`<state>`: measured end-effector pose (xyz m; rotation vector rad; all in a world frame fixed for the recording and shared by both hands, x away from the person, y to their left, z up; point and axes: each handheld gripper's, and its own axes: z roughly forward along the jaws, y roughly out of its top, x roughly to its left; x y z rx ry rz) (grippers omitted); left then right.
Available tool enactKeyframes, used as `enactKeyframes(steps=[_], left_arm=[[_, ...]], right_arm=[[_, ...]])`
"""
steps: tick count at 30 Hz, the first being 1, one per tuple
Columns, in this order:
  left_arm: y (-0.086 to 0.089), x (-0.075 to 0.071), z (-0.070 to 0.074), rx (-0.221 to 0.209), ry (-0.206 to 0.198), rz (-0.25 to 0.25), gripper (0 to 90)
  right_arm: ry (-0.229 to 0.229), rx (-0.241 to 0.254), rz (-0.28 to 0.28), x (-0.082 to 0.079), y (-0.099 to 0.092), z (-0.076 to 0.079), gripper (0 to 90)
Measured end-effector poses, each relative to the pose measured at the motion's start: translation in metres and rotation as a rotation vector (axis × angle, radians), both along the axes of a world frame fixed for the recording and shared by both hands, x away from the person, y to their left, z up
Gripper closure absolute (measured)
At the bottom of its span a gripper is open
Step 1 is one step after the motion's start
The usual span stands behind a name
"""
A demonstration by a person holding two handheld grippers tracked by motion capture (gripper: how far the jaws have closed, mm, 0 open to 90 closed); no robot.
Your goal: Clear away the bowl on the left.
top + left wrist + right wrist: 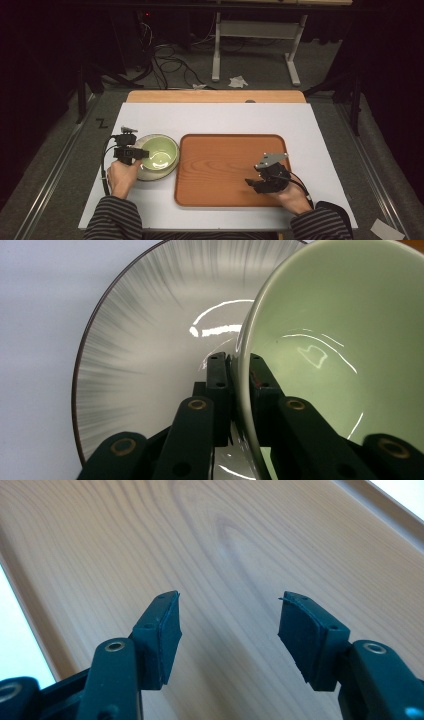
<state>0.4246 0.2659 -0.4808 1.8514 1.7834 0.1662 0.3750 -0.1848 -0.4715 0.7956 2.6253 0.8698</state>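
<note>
Your left gripper [235,365] pinching the green bowl [159,153] rim over the plate [150,340] left of the tray [200,195], your right gripper [229,630] hovering spread apart over bare tray wood.

Worktop [225,117]: white sheet surface, with a bare wooden strip exposed along its far edge. Directly on it, two items. A wooden tray [220,170] with raised rim and rounded corners lies under the right gripper's fingers [162,630], its grain plainly visible beneath them. A pale plate [145,345] with dark rim and grey radial streaks lies just beyond the left gripper's fingers [218,385], immediately beside the tray's left edge.
</note>
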Motion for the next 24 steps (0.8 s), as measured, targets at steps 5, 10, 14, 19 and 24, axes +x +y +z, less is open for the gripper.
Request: enactKeyframes(steps=[5, 10, 14, 19, 24], left_arm=[[0.001, -0.001, 0.003, -0.028, -0.017, 0.001, 83.4], [0.001, -0.002, 0.005, -0.029, -0.027, -0.003, 83.3], [0.001, -0.003, 0.007, -0.016, -0.037, -0.007, 83.2], [0.001, -0.005, 0.014, -0.030, -0.064, -0.010, 83.2], [0.002, -0.009, 0.021, -0.071, -0.099, -0.013, 83.2]], right_arm=[[-0.003, -0.005, 0.004, -0.001, -0.001, 0.001, 43.4], [0.000, -0.004, 0.002, 0.000, -0.001, 0.001, 43.4], [-0.001, 0.002, -0.001, -0.001, -0.001, 0.002, 43.4], [-0.009, 0.006, -0.002, -0.001, -0.002, 0.002, 43.4], [-0.011, 0.003, -0.004, -0.001, -0.001, 0.002, 43.4]])
